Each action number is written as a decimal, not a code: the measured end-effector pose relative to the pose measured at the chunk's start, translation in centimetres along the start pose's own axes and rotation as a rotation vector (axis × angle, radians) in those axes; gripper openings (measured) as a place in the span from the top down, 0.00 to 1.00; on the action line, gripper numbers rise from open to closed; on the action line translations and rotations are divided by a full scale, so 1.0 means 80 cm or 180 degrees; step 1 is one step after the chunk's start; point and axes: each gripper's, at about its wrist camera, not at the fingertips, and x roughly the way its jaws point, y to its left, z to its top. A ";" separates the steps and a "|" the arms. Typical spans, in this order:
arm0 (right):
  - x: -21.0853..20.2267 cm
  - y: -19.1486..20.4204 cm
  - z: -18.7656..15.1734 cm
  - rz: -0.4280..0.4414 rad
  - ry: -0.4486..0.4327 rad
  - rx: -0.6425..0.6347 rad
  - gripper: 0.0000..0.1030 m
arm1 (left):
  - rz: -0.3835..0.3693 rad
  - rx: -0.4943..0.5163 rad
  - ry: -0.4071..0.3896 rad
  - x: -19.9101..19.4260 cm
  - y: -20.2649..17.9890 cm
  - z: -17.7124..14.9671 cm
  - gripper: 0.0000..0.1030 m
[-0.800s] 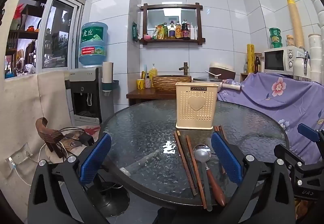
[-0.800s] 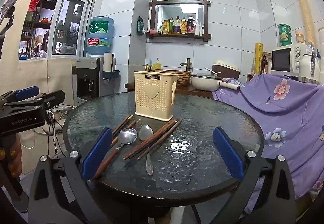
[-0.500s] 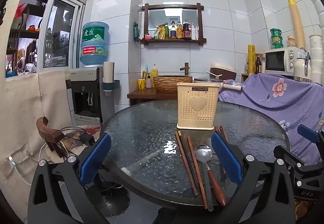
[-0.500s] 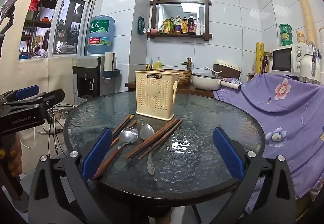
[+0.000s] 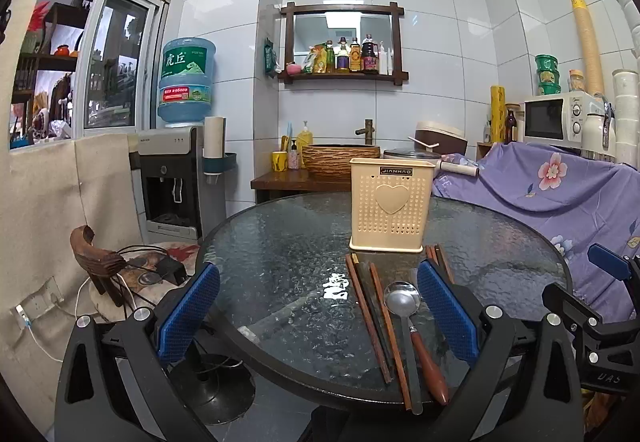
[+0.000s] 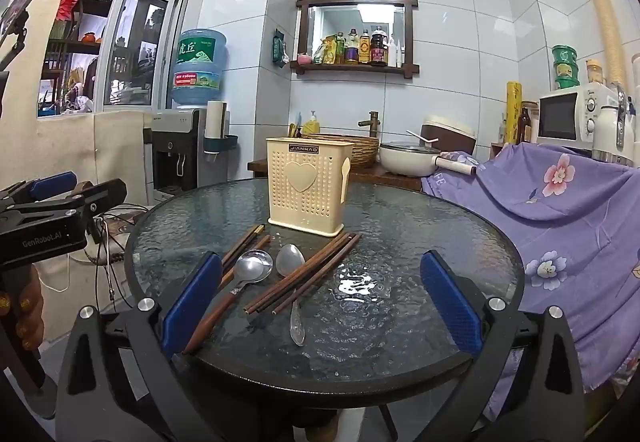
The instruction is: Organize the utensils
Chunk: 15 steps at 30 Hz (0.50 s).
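A cream perforated utensil holder (image 5: pixel 390 204) (image 6: pixel 308 186) stands upright on the round glass table (image 5: pixel 280 270) (image 6: pixel 400 250). In front of it lie a wooden-handled spoon (image 5: pixel 402 300) (image 6: pixel 252 268), an all-metal spoon (image 6: pixel 290 260) and several brown chopsticks (image 5: pixel 366 306) (image 6: pixel 316 270). My left gripper (image 5: pixel 318 306) hovers open at the table's near edge, nothing between its blue pads. My right gripper (image 6: pixel 320 298) is also open and empty, just short of the utensils. The left gripper (image 6: pixel 52 202) also shows at the left of the right wrist view.
A purple floral cloth (image 6: pixel 560 202) covers furniture to the right. Behind the table are a wooden counter with a woven basin (image 5: pixel 340 158), a pot (image 6: pixel 408 158) and a microwave (image 6: pixel 572 114). A water dispenser (image 5: pixel 176 170) and cables on a stool (image 5: pixel 152 262) stand at left.
Both views have shifted only slightly; the holder sits a touch further right in each. Nothing on the table has moved and both grippers stay open.
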 end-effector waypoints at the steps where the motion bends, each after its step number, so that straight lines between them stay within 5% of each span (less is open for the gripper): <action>1: -0.001 0.000 0.001 -0.0001 -0.0005 0.0001 0.05 | 0.0000 0.0000 -0.0002 0.000 0.000 -0.001 0.06; 15: -0.003 -0.003 0.000 0.0000 0.0008 0.0028 0.05 | -0.0021 -0.0003 0.0023 0.001 0.000 -0.003 0.06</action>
